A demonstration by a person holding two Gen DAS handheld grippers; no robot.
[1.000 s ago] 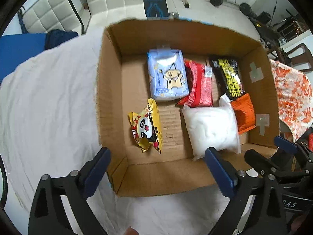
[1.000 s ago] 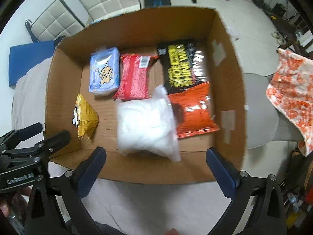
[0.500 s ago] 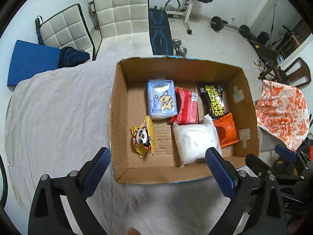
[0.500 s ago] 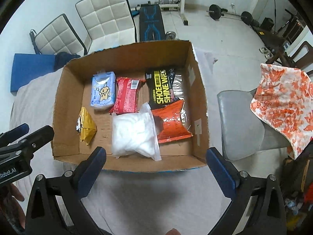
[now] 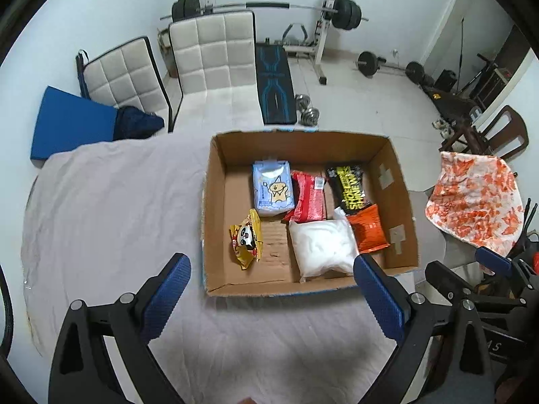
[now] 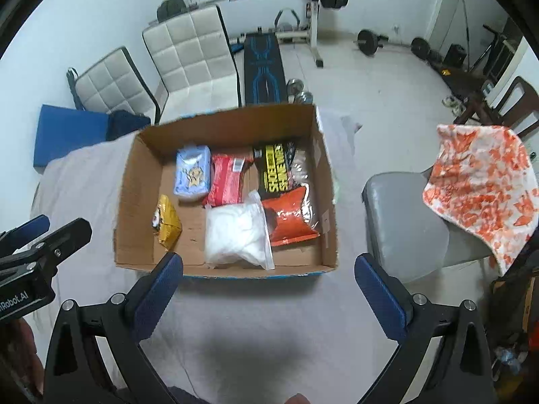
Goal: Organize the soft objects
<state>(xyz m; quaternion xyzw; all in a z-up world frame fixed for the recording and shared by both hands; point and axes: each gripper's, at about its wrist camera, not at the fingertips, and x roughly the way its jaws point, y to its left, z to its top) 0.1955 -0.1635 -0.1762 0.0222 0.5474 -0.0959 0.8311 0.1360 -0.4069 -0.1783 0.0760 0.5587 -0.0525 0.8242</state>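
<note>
A cardboard box (image 5: 215, 222) (image 6: 129, 202) sits on a table with a white cloth. In it lie a light blue pack (image 5: 273, 192) (image 6: 192, 176), a red pack (image 5: 308, 198) (image 6: 227, 181), a black and yellow pack (image 5: 350, 192) (image 6: 278, 168), an orange pack (image 5: 369, 234) (image 6: 289, 219), a white soft bag (image 5: 321, 247) (image 6: 235, 235) and a yellow snack bag (image 5: 246, 239) (image 6: 166, 224). My left gripper (image 5: 271, 289) is open and empty, held above the box's near edge. My right gripper (image 6: 269, 286) is open and empty, also back from the box.
An orange and white cloth (image 5: 475, 202) (image 6: 481, 185) hangs over a grey chair (image 6: 404, 215) to the right of the table. White padded chairs (image 5: 209, 54), a blue mat (image 5: 67, 124) and a weight bench (image 5: 274, 84) stand behind the table.
Both grippers have pulled up and back from the box, so the box looks smaller and more of the room shows. Both stay open. The packs have not moved.
</note>
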